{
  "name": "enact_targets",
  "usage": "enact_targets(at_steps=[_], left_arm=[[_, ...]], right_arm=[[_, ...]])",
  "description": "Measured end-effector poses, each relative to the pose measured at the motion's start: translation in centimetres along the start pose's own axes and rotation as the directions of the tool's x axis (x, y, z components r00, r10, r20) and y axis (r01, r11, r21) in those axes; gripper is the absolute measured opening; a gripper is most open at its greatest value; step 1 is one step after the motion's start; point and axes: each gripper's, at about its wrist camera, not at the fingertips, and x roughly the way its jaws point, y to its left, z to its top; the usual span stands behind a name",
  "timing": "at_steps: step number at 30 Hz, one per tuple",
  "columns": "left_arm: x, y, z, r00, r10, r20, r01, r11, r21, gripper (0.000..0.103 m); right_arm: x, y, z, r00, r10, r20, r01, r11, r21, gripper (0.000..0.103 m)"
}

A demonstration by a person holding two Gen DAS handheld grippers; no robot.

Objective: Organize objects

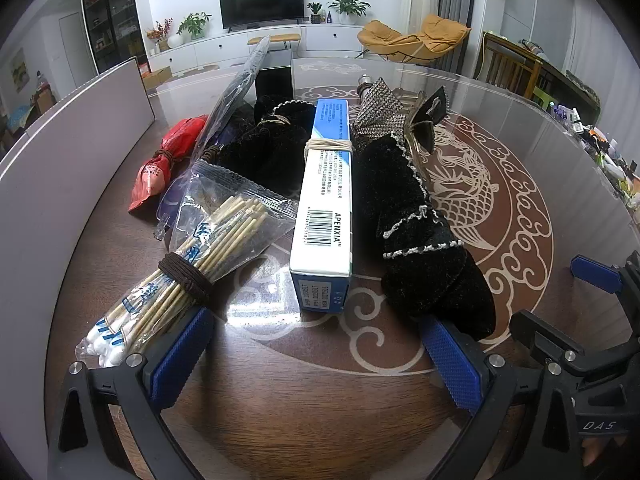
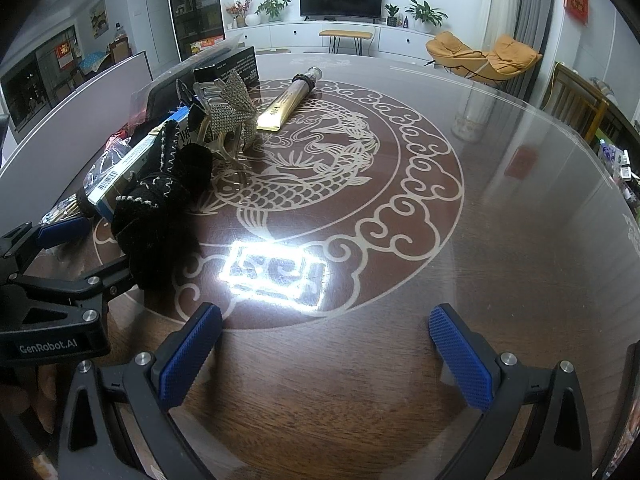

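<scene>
The long white and blue box (image 1: 326, 196) carries a barcode and the word "APENXIA" on its side, and a tan rubber band is wrapped around its middle; the smaller print on it is too fine to read. The left gripper (image 1: 316, 356) shows "GenRobot.AI" on its body in the right wrist view, and the right gripper (image 2: 326, 354) shows "DAS" in the left wrist view. Both grippers stand with their jaws wide apart above the round glass-topped table (image 2: 500, 216), holding nothing. The left gripper's blue pad (image 1: 180, 356) lies just beside a clear bag of cotton swabs (image 1: 188, 264) bound with a brown band, and its other pad is at the near end of a black velvet hair accessory (image 1: 424, 248) trimmed with silver stitching; whether they touch cannot be told. The box lies between these two. Farther back sit a tied red bag (image 1: 160, 168), a second black velvet piece (image 1: 272, 136), a rhinestone hair clip (image 2: 230, 112) and a gold tube (image 2: 286, 104). The right gripper hovers over bare table bearing a fish pattern.
</scene>
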Motion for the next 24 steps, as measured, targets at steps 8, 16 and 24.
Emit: enact_targets(at_steps=[8,16,24], left_arm=[[-0.21,0.01,0.21,1.0,-0.001,-0.004,0.001,1.0,0.0,0.103],[-0.38,0.02,0.31,1.0,-0.003,-0.009,0.003,1.0,0.0,0.103],[-0.46,0.03,0.37,1.0,-0.003,-0.013,0.003,1.0,0.0,0.103]], right_arm=[[-0.02,-0.02,-0.02,1.0,0.0,0.0,0.0,1.0,0.001,0.103],[-0.02,-0.02,-0.03,1.0,0.0,-0.001,0.0,1.0,0.002,0.103],[-0.04,-0.03,-0.05,1.0,0.0,-0.001,0.0,1.0,0.003,0.103]])
